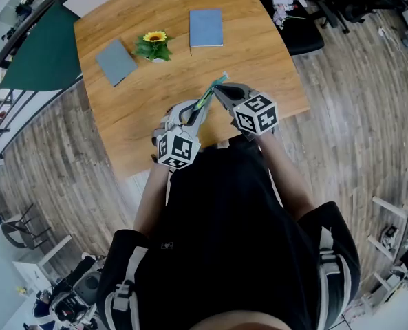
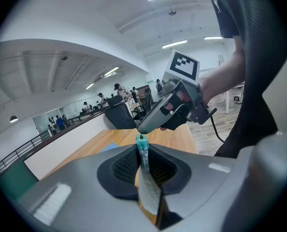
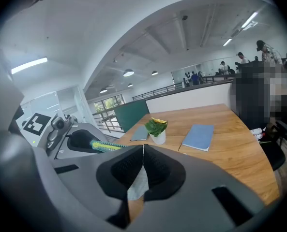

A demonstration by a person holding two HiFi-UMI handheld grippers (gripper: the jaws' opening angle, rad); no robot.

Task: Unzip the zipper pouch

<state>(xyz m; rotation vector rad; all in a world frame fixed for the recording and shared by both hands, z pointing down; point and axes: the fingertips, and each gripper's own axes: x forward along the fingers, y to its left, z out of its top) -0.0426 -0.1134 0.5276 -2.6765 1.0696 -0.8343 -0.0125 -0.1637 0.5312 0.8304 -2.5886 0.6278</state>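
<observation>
The zipper pouch [image 1: 211, 92] is a thin teal and yellow strip held up edge-on over the near edge of the wooden table [image 1: 276, 67]. My left gripper [image 1: 201, 108] is shut on it. In the left gripper view the pouch [image 2: 144, 170] stands upright between the pads, teal tip upward. My right gripper [image 1: 218, 92] is shut and meets the pouch's upper end from the right. Its tip [image 2: 144, 128] touches that teal tip. In the right gripper view pale fabric [image 3: 139, 185] shows between my shut jaws, and the yellow zipper edge [image 3: 107, 145] sits in the left gripper.
Farther back on the table are a blue notebook [image 1: 206, 27], a grey notebook [image 1: 115, 62] and a small potted yellow flower [image 1: 153, 45] between them. A black office chair [image 1: 300, 29] stands past the table's right side. The person's body fills the lower part of the head view.
</observation>
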